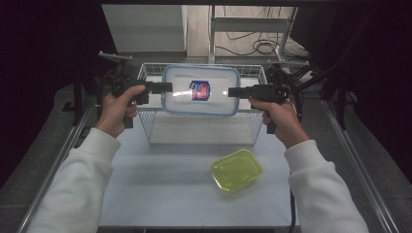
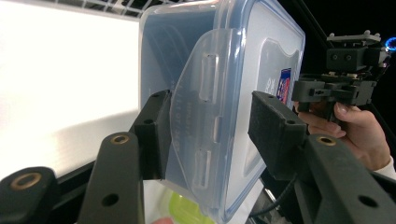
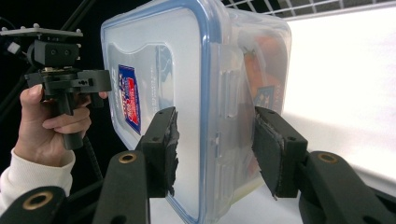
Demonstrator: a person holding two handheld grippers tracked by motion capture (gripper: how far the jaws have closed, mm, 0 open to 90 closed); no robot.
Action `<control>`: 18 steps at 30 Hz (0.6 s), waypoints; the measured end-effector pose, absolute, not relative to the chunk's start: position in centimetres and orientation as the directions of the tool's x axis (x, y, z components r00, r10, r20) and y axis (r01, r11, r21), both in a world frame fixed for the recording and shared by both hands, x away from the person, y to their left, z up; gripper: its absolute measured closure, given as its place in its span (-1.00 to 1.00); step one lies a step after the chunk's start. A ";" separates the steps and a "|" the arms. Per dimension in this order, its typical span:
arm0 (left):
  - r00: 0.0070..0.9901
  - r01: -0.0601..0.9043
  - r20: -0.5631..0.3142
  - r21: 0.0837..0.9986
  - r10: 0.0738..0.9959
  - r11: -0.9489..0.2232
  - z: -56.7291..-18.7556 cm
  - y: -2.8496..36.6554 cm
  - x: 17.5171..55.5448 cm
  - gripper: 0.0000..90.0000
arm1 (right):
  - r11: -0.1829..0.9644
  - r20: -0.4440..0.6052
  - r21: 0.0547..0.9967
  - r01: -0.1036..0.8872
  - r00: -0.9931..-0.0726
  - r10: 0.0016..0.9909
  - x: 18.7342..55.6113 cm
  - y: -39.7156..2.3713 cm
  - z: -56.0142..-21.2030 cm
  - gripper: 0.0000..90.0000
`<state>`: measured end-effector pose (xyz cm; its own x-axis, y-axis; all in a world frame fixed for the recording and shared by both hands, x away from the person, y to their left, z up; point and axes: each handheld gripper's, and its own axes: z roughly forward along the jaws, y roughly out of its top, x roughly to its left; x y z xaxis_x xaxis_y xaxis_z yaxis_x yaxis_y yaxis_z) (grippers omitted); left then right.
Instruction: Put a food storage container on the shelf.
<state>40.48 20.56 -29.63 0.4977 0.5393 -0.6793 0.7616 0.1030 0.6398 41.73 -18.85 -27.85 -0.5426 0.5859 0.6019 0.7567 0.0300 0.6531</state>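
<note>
A clear plastic container (image 1: 200, 90) with a blue-rimmed lid and a red and blue label hangs level above the wire basket (image 1: 145, 73). My left gripper (image 1: 165, 87) is shut on its left end and my right gripper (image 1: 234, 91) on its right end. In the left gripper view the jaws (image 2: 210, 126) clamp the container (image 2: 233, 56) across its side latch, and the right gripper (image 2: 303, 88) shows beyond. In the right gripper view the jaws (image 3: 215, 140) squeeze the other latch side of the container (image 3: 159, 42), with the left gripper (image 3: 100, 81) behind it.
A smaller yellow-green lidded container (image 1: 236, 170) lies on the white table (image 1: 160, 194), in front of the basket and to the right. Metal rails (image 1: 350, 155) run along both table sides. Cables lie on the floor beyond the basket.
</note>
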 end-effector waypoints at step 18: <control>0.390 0.831 -0.761 0.534 0.518 0.159 -31.9 20.0 46.1 0.11 | 0.015 0.646 0.566 0.824 -0.454 0.614 47.9 -19.2 -28.7 0.15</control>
<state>46.13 20.02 -31.88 0.3902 0.5178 -0.7613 0.8306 0.1587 0.5337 47.93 -19.17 -28.67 -0.4540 0.6140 0.6456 0.8244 0.0146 0.5658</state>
